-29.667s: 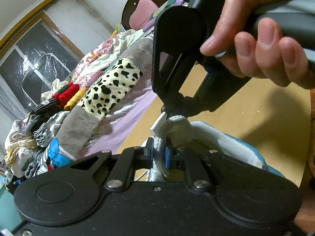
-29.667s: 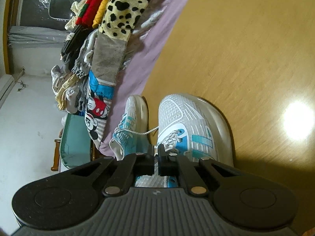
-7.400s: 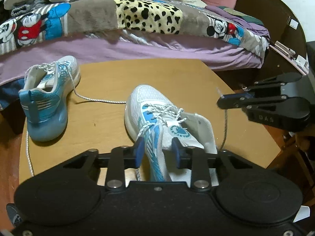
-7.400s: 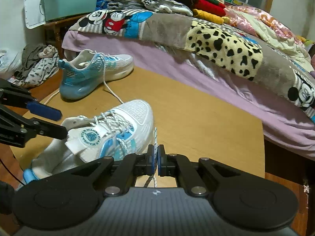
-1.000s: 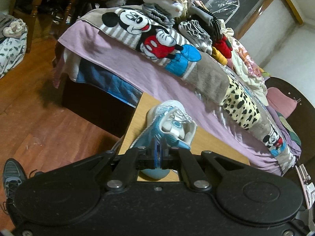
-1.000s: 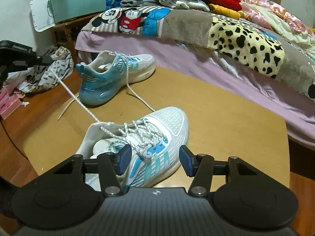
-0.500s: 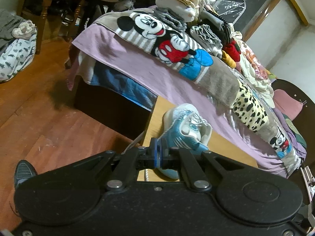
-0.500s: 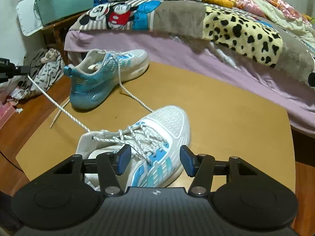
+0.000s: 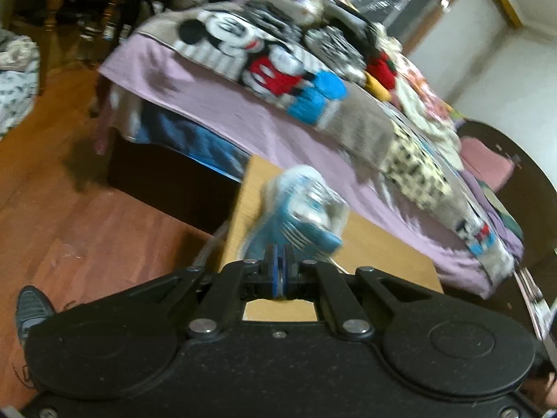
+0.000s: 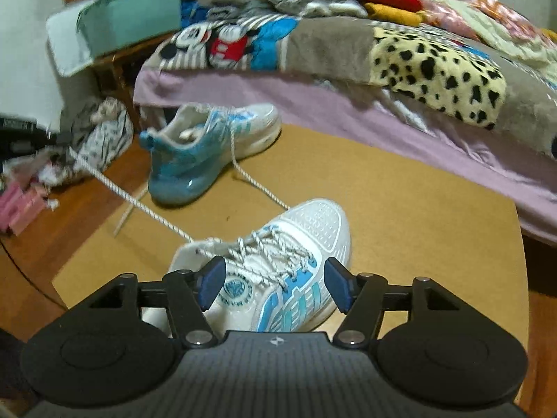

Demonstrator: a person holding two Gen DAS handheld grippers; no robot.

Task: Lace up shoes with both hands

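The near white-and-blue shoe (image 10: pixel 278 268) lies on the tan table top (image 10: pixel 400 216), toe pointing away toward the bed, close to the table's near edge; open bare board spreads to its right and beyond its toe as far as the purple sheet of the bed (image 10: pixel 383 115), which runs along the table's far side. The second shoe (image 10: pixel 209 149) sits near the table's far left corner, heel at the left edge, where the board drops to the wooden floor (image 10: pixel 21 261). The right gripper (image 10: pixel 273 285) hovers just above the near shoe, its jaws spread and having just been widening, with the shoe's laced throat seen between the blue pads but not pressed by them. A taut lace (image 10: pixel 139 205) runs from the near shoe's collar leftward over the table edge to the left gripper (image 9: pixel 279 271), whose fingers are pressed together; whether the lace is pinched there cannot be told. The round emblem on the shoe's tongue (image 10: pixel 236 289) carries lettering too small to read.
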